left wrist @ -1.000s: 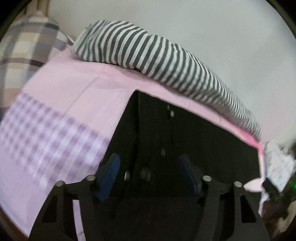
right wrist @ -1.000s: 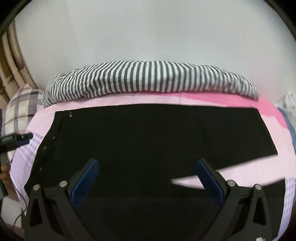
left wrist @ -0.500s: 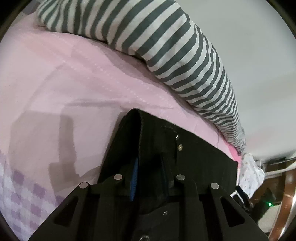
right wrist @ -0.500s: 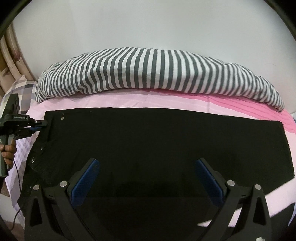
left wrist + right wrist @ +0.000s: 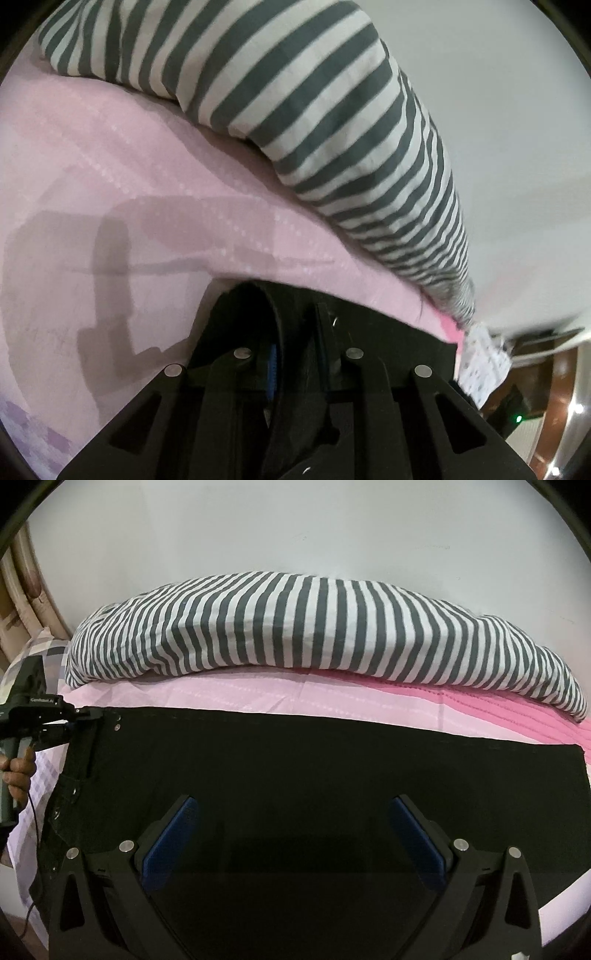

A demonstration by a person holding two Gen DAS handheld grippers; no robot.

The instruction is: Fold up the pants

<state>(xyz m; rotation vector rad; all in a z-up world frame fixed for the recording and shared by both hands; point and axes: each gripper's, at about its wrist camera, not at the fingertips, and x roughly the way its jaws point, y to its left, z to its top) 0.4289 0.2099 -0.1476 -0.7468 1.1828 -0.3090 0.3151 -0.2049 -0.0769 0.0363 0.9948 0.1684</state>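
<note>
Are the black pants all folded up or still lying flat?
Lying flat: the black pants stretch wide across the pink bedsheet.

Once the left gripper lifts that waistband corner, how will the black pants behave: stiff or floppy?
Probably floppy: the black pants lie flat on the pink sheet, so the rest should drape and drag. The left gripper, jaws closing on the waistband corner, likely holds: that edge looks thick, studded.

Pants [image 5: 295, 775] spread flat across bed sheet [image 5: 258, 696], filling frame centre. Striped bolster [image 5: 314, 627] behind, along wall [image 5: 295, 528]. Left gripper [image 5: 79, 716] at left edge, on pants' upper-left corner. Right gripper [image 5: 295, 842] at bottom centre, over pants. Pillow [image 5: 44, 646] far left.
</note>
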